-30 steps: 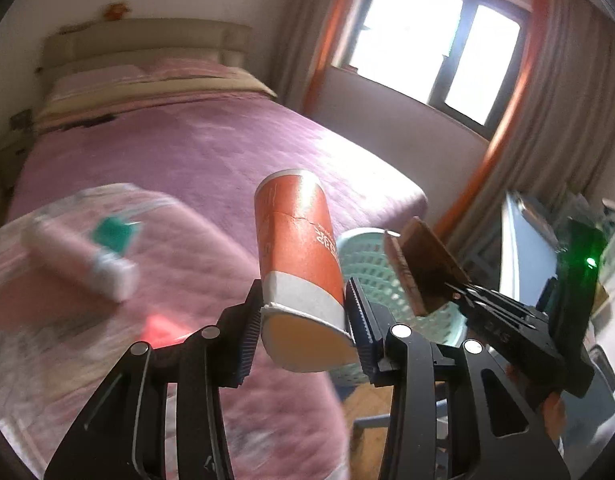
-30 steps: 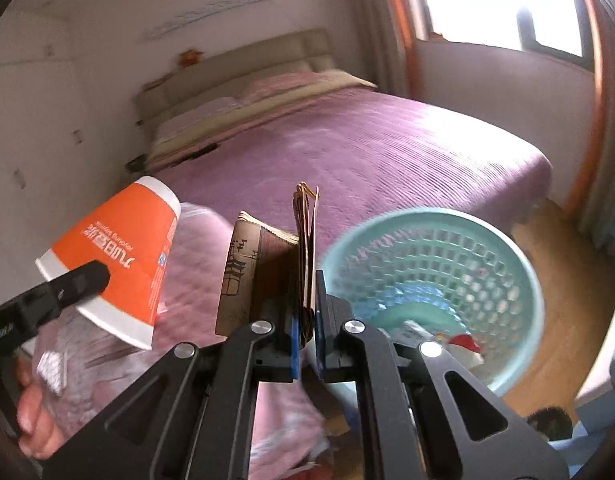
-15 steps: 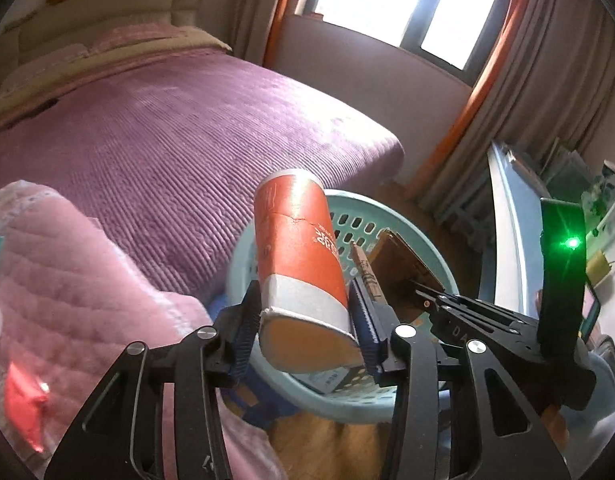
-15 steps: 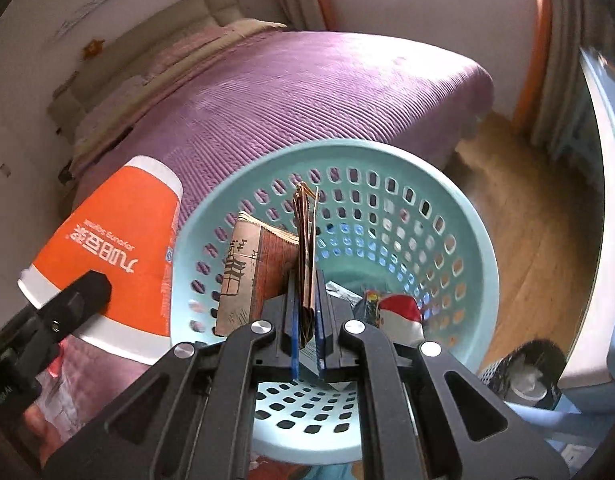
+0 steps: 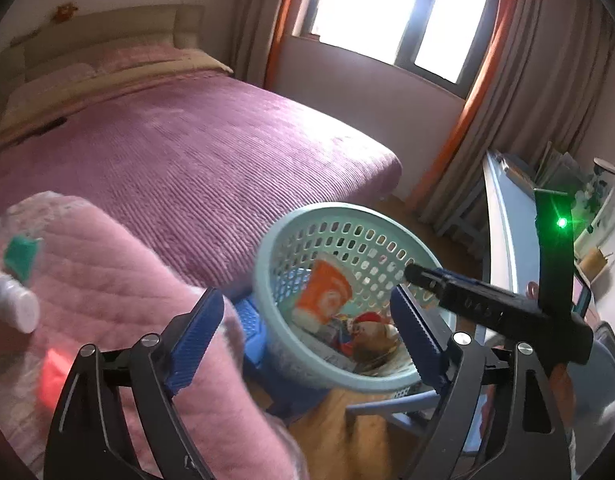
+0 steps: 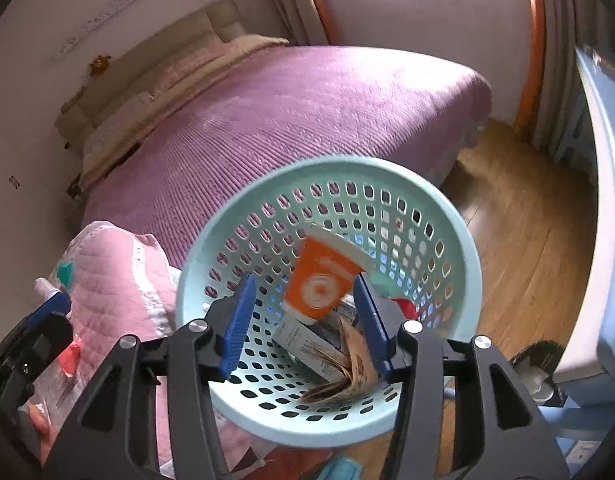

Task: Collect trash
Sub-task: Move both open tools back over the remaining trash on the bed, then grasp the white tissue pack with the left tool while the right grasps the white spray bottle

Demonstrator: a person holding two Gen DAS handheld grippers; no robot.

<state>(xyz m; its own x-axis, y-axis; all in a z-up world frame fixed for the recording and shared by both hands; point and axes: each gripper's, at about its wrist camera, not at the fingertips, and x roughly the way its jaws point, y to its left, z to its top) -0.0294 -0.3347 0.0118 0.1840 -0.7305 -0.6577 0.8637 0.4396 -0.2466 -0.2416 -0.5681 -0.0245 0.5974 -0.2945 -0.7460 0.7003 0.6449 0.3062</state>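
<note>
The orange paper cup point(image 6: 321, 280) lies inside the pale green perforated basket point(image 6: 463, 240), and it also shows in the left wrist view point(image 5: 325, 294). The brown folded cardboard point(image 6: 349, 372) lies in the basket beside other wrappers. My right gripper point(image 6: 305, 320) is open and empty right above the basket. My left gripper point(image 5: 307, 334) is open and empty to the left of the basket point(image 5: 267, 256). On the pink quilt point(image 5: 107, 280) lie a white tube point(image 5: 15, 304), a green packet point(image 5: 21, 256) and a red wrapper point(image 5: 53, 372).
A purple bed point(image 5: 187, 152) fills the background with a window point(image 5: 403, 20) and curtains behind. A pale blue table point(image 5: 507, 240) stands at the right. The basket sits on a blue stool point(image 5: 263, 340) over a wooden floor point(image 6: 527, 248).
Both grippers swung from the quilt to the basket and opened. The orange cup left my left gripper and the cardboard left my right gripper; both now lie in the basket.
</note>
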